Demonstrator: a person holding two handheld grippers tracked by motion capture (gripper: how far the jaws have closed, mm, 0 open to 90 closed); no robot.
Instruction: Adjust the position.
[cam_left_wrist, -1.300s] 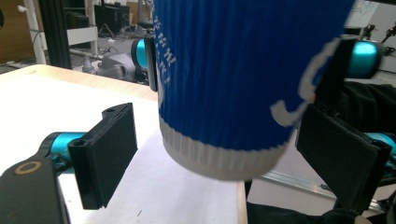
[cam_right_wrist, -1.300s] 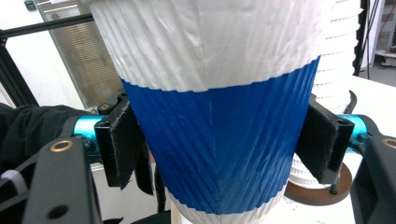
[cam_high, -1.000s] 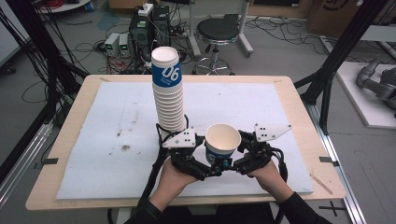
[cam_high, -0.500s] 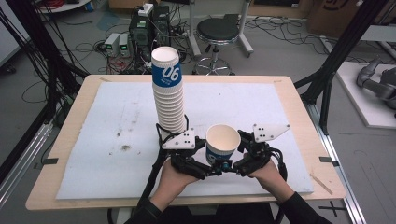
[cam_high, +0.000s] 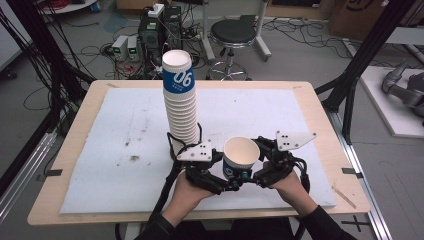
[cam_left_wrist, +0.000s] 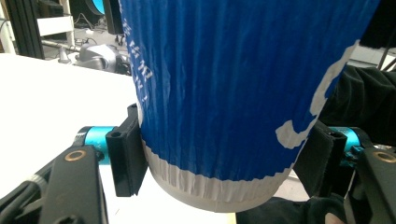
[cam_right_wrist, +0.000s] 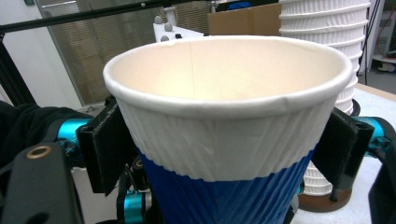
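Observation:
A blue and white paper cup (cam_high: 241, 155) is held upright just above the table's front edge, between both hands. My left gripper (cam_high: 231, 176) is shut on its lower blue part, the pads (cam_left_wrist: 125, 156) pressing both sides near the base (cam_left_wrist: 219, 186). My right gripper (cam_high: 254, 164) reaches in from the right at rim height. Its jaws have just been opening, and the cup (cam_right_wrist: 224, 130) stands between its pads (cam_right_wrist: 105, 149) with little gap. A tall stack of the same cups (cam_high: 180, 105) stands on the white mat behind the left hand.
The white mat (cam_high: 300, 115) covers most of the wooden table (cam_high: 345, 165). The cup stack (cam_right_wrist: 334, 42) rises close behind the held cup. A black stool (cam_high: 235, 35), cables and boxes lie on the floor beyond the table.

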